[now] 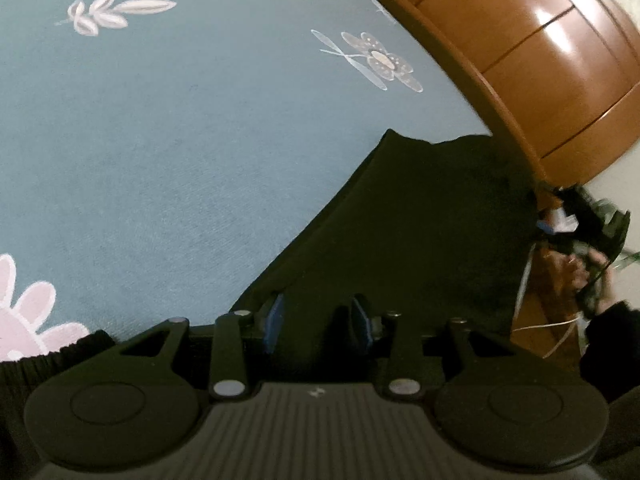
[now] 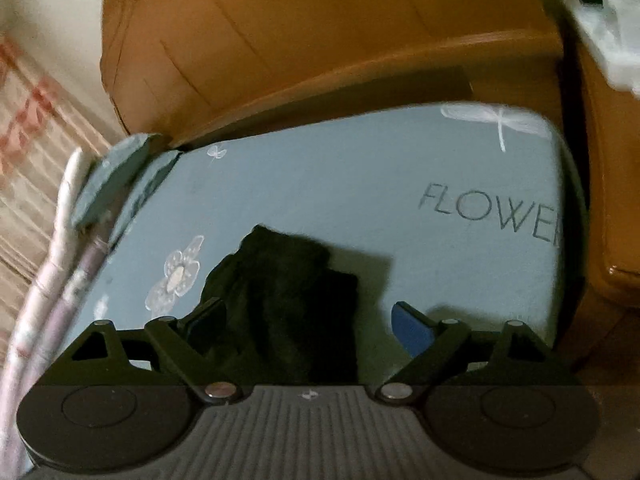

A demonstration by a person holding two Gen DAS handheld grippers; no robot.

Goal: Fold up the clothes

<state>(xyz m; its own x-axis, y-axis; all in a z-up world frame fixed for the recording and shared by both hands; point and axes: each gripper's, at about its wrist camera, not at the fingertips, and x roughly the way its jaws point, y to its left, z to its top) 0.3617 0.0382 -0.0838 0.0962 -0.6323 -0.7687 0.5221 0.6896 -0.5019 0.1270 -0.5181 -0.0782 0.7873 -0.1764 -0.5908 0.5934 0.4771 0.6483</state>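
A black garment lies on a blue flower-print bedsheet; its straight edge runs up and to the right. A ribbed black cuff or hem shows at the lower left. My left gripper hovers low over the garment near that edge. Its blue pads stand partly apart, with flat dark cloth showing in the gap. In the right wrist view the garment is a bunched dark heap on the sheet. My right gripper is wide open around the heap's near end, its pads clear of the cloth. A blurred gripper and a hand show at the right edge of the left view.
A brown wooden bed frame borders the sheet. The sheet carries the word FLOWER. Folded pink and white bedding lies along the left edge, by a grey-blue cushion corner. A white box sits at top right.
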